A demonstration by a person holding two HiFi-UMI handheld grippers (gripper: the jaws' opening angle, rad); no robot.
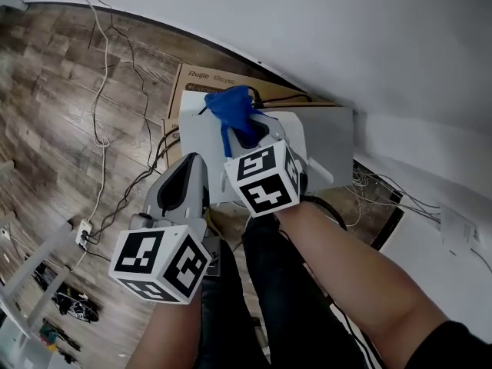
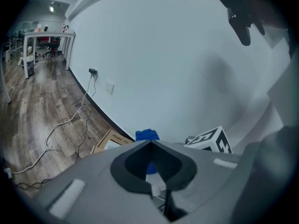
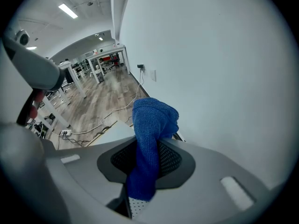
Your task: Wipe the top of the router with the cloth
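Note:
A blue cloth [image 1: 231, 108] [image 3: 152, 125] sticks up out of my right gripper [image 1: 247, 131] [image 3: 148, 146], which is shut on it above the near side of the router. The router [image 1: 327, 141] is a flat white-grey slab lying on a cardboard box [image 1: 196, 79] against the wall. My left gripper [image 1: 188, 161] [image 2: 150, 144] hovers to the left and nearer to me, jaws closed together with nothing between them. In the left gripper view the cloth [image 2: 147, 135] and the right gripper's marker cube [image 2: 212, 141] show beyond the jaw tips. The router's near half is hidden by the right gripper.
Cables [image 1: 98, 106] trail over the wood floor to a power strip [image 1: 83, 234] at the left. A white wall [image 1: 346, 37] runs behind the box. More cables [image 1: 377, 183] lie to the right of the router. White table legs [image 2: 70, 50] stand farther down the room.

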